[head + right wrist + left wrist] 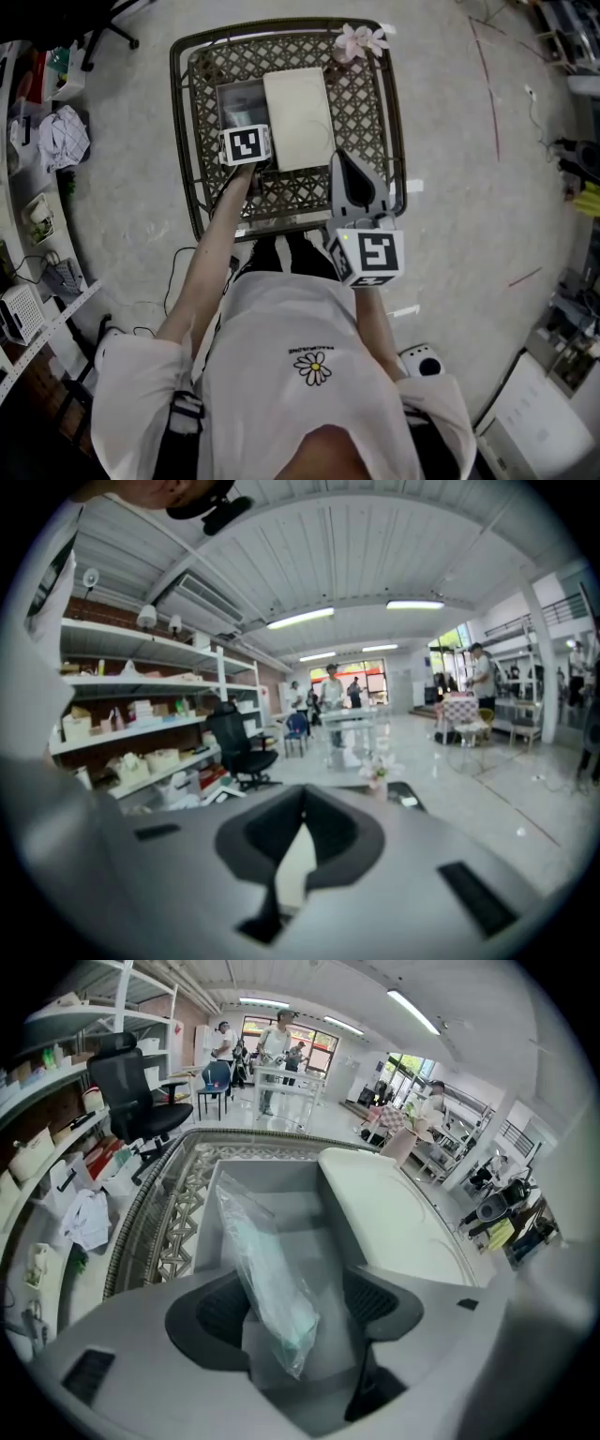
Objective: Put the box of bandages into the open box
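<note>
left gripper [298, 1309]: jaws stand wide apart, pads not pressing on anything; hangs over the open box [272, 1180] at the left half of the lattice tabletop [370, 103]
box of bandages [267, 1269]: reads as a teal packet in clear wrap, sits in the gap between the left jaws but free of both pads; lower end near the jaw roots, upper end leaning away and to the left
where it lies: looks to be already inside the open box, propped tilted against the inner wall, not flat on the bottom
long axis: runs roughly along the left jaws' line of sight, tipped up-left
right gripper [298, 846]: jaws closed together, nothing held; raised off the tabletop, pointing out at the room, near the front right edge in the head view
lid [298, 117]: cream panel just right of the open box, touching its rim
nearer arm: left, directly over the packet; right well apart
stage guess: drop looks done, left needs to lift straight up clear of the wrap
risk: wrap could snag a pad on the way out and tip the packet
</note>
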